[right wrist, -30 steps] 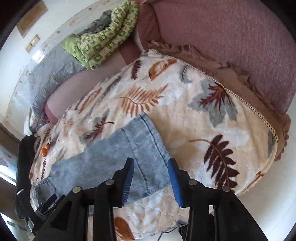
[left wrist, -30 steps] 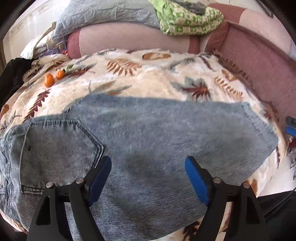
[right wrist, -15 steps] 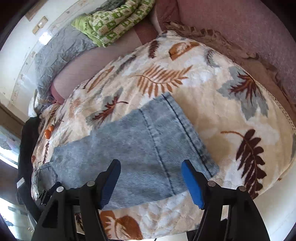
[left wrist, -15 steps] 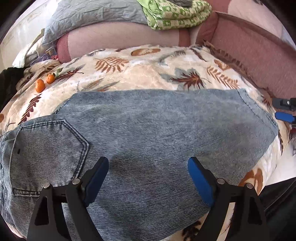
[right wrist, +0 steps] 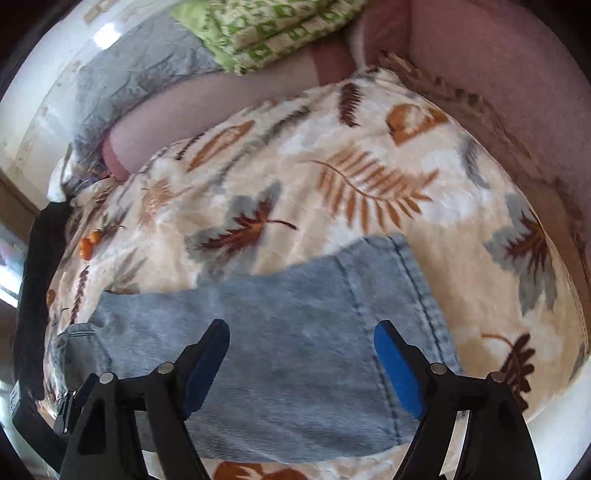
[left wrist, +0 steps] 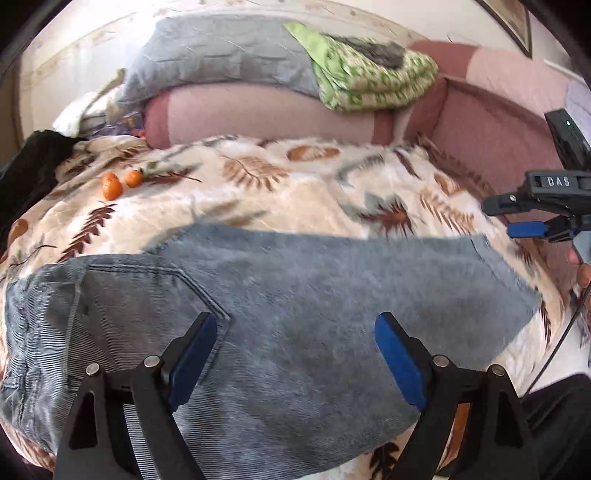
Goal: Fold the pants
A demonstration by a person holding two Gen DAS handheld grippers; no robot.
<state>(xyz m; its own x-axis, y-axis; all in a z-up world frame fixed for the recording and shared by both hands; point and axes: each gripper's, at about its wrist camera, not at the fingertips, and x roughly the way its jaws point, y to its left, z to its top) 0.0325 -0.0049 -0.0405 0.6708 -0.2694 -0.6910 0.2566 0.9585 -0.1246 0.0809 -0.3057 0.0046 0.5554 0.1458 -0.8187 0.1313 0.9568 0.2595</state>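
A: Left wrist view first. Where do the pants lie?

B: The pants (left wrist: 295, 314) stretch flat across the lower half of the frame on the leaf-print blanket (left wrist: 295, 192), back pocket at lower left, hem at right. The left gripper (left wrist: 295, 343) hangs over their middle, jaws wide apart with nothing between them.

A: What else is around?

B: Two small oranges (left wrist: 120, 182) sit at the left on the blanket, well apart from the denim. A green folded cloth (left wrist: 369, 81) lies on the sofa back at the top. The right gripper (left wrist: 532, 218) shows at the right edge, just beyond the hem.

A: And the right wrist view?

B: The pants (right wrist: 277, 350) fill the lower centre, hem toward the right. The right gripper (right wrist: 301, 354) sits above the leg near the hem, jaws spread, holding nothing. The oranges (right wrist: 88, 245) are at far left, the green cloth (right wrist: 266, 29) along the top.
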